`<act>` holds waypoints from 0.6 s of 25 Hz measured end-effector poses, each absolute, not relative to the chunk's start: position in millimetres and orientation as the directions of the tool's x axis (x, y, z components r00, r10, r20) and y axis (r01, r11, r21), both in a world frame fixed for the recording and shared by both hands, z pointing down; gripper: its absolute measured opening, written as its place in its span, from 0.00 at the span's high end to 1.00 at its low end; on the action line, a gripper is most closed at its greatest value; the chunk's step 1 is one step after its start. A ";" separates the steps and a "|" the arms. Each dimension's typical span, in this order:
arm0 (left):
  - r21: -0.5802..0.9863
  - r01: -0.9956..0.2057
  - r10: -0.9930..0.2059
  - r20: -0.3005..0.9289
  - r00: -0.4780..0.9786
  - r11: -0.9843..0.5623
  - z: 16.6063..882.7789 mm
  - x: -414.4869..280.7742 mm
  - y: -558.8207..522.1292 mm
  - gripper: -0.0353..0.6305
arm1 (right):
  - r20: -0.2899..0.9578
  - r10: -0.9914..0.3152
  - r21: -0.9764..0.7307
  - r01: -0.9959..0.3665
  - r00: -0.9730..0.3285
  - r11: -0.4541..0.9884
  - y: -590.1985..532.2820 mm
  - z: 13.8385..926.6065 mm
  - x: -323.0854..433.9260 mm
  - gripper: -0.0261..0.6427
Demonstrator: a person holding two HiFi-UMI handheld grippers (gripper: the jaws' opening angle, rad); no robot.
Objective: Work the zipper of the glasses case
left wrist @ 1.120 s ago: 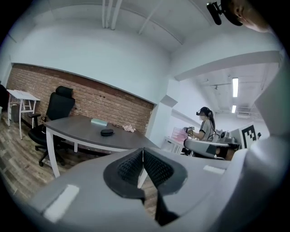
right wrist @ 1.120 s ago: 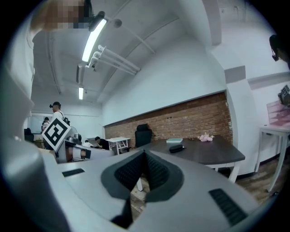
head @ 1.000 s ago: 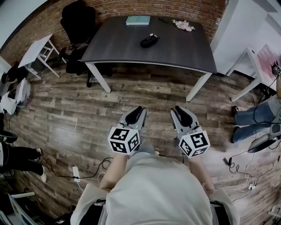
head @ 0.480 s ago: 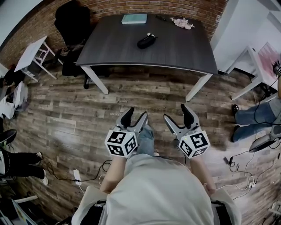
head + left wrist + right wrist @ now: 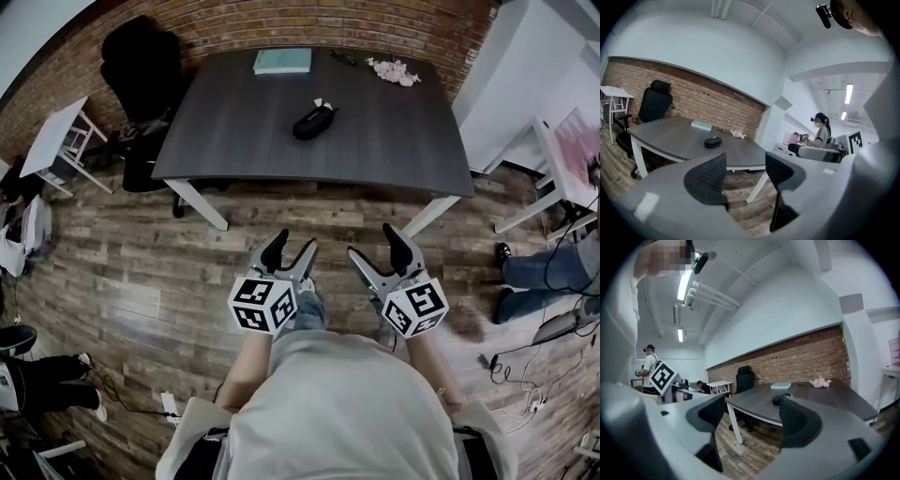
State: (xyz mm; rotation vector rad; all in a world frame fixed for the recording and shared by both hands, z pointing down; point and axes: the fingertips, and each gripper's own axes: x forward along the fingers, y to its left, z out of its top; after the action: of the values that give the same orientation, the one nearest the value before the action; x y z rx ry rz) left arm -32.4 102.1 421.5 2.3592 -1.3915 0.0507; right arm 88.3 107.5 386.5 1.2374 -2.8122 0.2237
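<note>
**Both grippers spread and empty; the glasses case lies well ahead on the table**

Nearest to us, the left gripper and the right gripper are held side by side at waist height, above the wood plank floor. Each has its jaws standing apart; each gripper's own view shows only floor and table leg in the gap, so we hold nothing.

The move ahead turns on one relation. The black glasses case lies straight in front of us and well apart from both tools, with a stretch of floor and the table's near edge between. In the head view it sits a little to the left of the midline between the grippers; we judge the left gripper to be slightly the nearer. Its long axis runs on a slant, near end toward our left and far end toward our right; a small pale tab shows at the far right end, which may be the zipper pull, though it is too small to tell. We would need to step in and reach forward before either tool could touch it.

The case rests near the middle of a dark grey table on white legs. Beyond it lie a teal book and a small pink cluster, near the far edge. Behind stand a black office chair and a brick wall; a white side table stands at the left; another person's legs show at the right.
</note>
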 end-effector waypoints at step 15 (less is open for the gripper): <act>0.353 -0.810 -0.782 0.259 0.566 -0.469 422.2 -95.9 -86.4 0.58 | 0.116 -0.758 -0.105 -0.767 -0.642 0.633 -73.9 376.7 18.4 0.45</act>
State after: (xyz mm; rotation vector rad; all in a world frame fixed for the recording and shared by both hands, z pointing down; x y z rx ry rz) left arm -95.9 -86.4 422.2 2.3656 -1.2833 0.0847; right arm 18.4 -73.9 376.7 1.3008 -2.7836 0.2235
